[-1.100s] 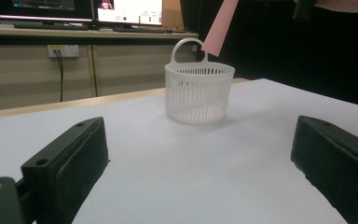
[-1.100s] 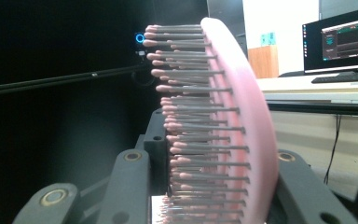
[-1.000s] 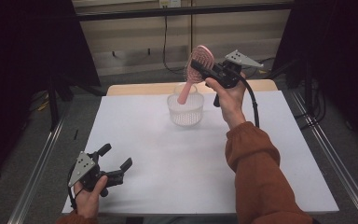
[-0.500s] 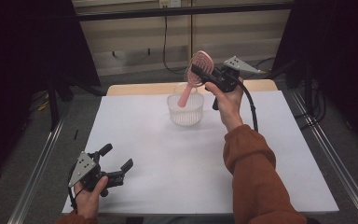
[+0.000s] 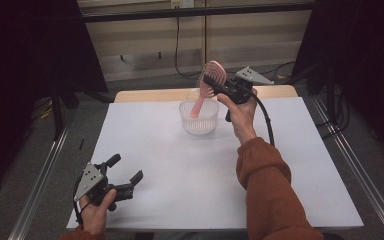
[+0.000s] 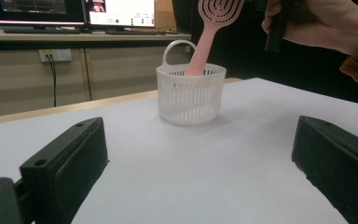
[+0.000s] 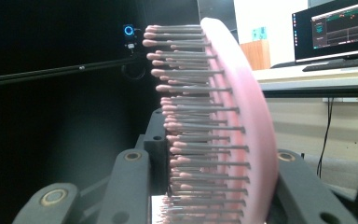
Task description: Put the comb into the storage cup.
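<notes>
Hairbrush (image 5: 209, 82), pinched by the right gripper (image 5: 215, 84), has sunk handle-first into the basket (image 5: 199, 122), nearly ready to release; left gripper (image 5: 128, 171) spread

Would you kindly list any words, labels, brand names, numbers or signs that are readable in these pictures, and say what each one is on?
No text can be read in any view.
Monitors behind the table, left gripper view: windows show, text too small and blurred.
Monitor, right gripper view: lines and coloured marks, too blurred to read.
Small teal sign on the wall: blurred, unreadable.
Pink hairbrush, white basket, both grippers: no visible lettering.
</notes>
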Tool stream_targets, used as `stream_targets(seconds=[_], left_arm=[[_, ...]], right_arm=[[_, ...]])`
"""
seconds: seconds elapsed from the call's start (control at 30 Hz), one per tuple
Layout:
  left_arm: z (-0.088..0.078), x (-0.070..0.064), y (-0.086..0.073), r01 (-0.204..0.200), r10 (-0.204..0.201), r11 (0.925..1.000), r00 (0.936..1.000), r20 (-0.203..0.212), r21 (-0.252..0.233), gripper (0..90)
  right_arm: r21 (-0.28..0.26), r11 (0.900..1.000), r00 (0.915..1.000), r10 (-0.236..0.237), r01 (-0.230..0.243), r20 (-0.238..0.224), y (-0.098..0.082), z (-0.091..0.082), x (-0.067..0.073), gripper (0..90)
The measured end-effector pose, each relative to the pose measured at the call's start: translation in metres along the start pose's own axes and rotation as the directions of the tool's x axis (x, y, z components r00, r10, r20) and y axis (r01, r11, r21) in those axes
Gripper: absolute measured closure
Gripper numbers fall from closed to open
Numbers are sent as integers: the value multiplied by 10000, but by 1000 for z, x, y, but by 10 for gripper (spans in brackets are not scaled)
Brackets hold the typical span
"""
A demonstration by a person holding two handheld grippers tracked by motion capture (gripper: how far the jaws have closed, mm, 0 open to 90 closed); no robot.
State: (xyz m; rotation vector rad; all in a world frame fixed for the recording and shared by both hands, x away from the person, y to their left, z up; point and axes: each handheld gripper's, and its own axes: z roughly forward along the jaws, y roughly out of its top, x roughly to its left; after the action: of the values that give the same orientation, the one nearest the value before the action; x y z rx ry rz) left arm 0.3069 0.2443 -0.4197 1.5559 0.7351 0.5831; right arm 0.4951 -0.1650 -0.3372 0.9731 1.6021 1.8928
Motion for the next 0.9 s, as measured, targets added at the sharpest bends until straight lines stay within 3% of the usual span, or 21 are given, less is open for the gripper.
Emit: stream_targets(seconds=[0.9], left_arm=[[3,1,-2,11,-13,9997,10000,84,241,35]], right_arm=[[491,9981,9964,342,-381,777,-40,6,-5,645]])
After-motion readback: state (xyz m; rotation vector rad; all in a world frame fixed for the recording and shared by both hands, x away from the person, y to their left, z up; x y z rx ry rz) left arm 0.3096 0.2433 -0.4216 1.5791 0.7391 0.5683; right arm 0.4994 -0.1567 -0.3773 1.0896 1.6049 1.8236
